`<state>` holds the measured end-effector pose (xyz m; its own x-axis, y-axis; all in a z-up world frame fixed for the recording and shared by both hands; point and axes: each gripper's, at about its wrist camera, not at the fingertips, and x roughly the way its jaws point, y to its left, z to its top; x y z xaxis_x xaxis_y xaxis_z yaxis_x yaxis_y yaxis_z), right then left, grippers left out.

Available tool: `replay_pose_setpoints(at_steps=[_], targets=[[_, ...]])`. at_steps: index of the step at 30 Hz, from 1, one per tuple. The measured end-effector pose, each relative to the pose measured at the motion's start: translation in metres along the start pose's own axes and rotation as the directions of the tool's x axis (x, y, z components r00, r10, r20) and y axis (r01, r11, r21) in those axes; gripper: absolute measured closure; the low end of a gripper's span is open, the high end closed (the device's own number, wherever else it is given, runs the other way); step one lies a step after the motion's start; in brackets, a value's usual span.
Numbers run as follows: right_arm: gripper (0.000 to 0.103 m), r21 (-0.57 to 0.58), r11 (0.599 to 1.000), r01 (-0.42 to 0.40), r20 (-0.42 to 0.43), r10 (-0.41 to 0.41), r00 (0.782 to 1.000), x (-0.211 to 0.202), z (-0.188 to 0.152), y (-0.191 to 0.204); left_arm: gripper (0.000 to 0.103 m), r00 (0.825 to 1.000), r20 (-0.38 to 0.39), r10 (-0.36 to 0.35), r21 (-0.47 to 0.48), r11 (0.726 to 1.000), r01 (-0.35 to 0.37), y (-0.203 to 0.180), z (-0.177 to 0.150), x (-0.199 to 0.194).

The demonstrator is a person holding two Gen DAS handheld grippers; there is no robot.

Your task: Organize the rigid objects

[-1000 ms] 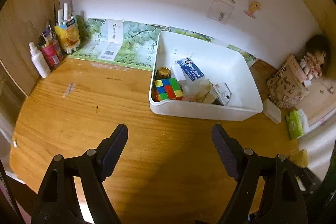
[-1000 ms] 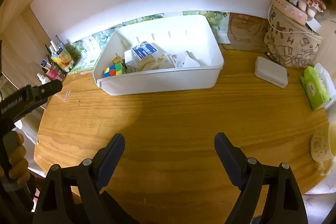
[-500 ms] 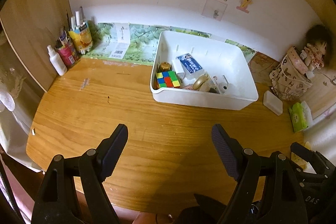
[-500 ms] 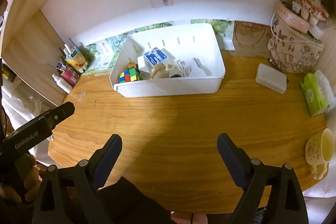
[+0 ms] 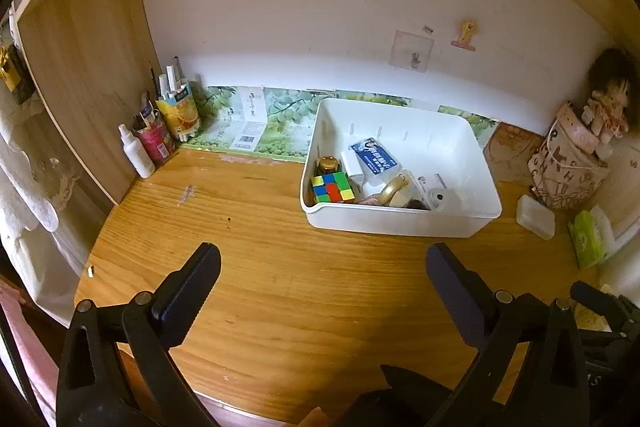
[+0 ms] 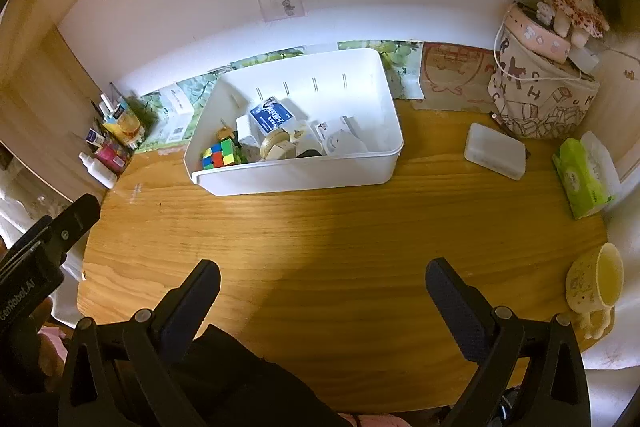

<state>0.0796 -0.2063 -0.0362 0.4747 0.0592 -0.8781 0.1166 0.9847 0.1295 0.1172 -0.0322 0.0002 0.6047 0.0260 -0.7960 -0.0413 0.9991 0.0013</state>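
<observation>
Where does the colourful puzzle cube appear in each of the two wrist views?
Left wrist view: the puzzle cube lies right of centre, in the near-left corner of the white bin.
Right wrist view: the puzzle cube lies left of centre, again in the bin's near-left corner.
Shared landmark: the blue-and-white box behind the cube.

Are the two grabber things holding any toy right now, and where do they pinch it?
Nothing is held. The left hand-held gripper and right hand-held gripper are both open over the bare table. The cube sits in the bin.
</observation>
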Motion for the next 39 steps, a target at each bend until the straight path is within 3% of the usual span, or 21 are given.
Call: replay_pose_setpoints(at_steps=[9, 18, 39], targets=[[0.0, -0.009, 1.0, 0.027, -0.003, -0.027, 1.0, 0.001, 0.0, 0.002, 0.001, 0.996, 0.042, 0.079, 0.054, 0.995, -0.081, -0.012, -0.002, -0.004], [0.0, 0.008, 0.999, 0.045, -0.052, -0.045, 0.998, 0.008, -0.004, -0.002, 0.001, 0.998, 0.026, 0.064, 0.081, 0.995, -0.066, -0.019, -0.003, 0.001], [0.0, 0.001, 0.999, 0.044, -0.058, -0.043, 0.997, 0.013, 0.002, -0.001, 0.001, 0.998, 0.059, 0.009, 0.112, 0.994, -0.015, -0.033, 0.002, 0.001]])
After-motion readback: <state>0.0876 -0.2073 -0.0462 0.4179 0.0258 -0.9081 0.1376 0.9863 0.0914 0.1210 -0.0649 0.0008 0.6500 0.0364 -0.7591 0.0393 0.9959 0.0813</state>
